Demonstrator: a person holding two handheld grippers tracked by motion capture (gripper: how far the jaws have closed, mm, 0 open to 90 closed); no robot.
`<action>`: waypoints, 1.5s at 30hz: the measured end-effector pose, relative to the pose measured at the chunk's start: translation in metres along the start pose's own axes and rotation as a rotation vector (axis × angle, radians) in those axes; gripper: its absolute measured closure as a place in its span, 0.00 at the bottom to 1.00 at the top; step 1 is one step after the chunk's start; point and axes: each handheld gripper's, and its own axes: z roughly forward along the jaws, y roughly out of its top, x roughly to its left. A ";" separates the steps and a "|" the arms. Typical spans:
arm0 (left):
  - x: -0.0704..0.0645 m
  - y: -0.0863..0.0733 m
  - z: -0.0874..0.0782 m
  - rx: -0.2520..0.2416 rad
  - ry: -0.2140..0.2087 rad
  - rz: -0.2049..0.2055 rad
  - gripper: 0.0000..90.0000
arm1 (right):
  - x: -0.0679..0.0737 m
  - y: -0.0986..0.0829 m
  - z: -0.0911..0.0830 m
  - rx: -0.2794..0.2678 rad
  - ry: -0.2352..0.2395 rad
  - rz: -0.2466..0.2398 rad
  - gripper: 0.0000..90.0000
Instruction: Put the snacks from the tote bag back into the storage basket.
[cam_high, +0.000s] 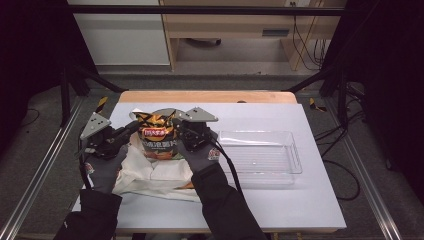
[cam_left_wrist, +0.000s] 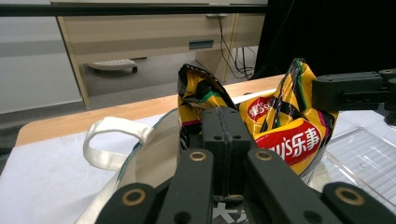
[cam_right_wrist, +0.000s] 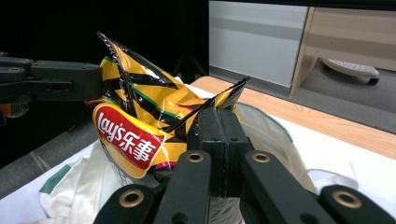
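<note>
A yellow and black chip bag is seen left of centre in the high view, standing upright out of a white cloth tote bag that lies on the white table. The chip bag is gripped from both sides. The left gripper, at the left of that frame, is pressed shut on the bag's left top edge; in the left gripper view its jaws are seen closed together at the frame's centre with the foil pinched between them. The right gripper, just right of the bag, is likewise clamped on the bag's right top corner, and in the right gripper view the jaws are pressed together on a raised flap of foil. A clear plastic tray is seen to the right of centre in the high view, near the tote bag but apart from it.
</note>
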 end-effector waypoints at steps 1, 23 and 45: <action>-0.001 0.002 -0.001 -0.003 -0.002 0.002 1.00 | 0.000 0.001 -0.001 -0.001 0.002 0.000 1.00; -0.012 0.042 -0.023 -0.071 0.006 0.014 1.00 | 0.007 0.045 -0.029 -0.069 0.013 -0.042 1.00; -0.060 0.077 -0.006 -0.086 -0.040 0.050 1.00 | -0.028 0.063 -0.079 -0.092 -0.034 -0.044 1.00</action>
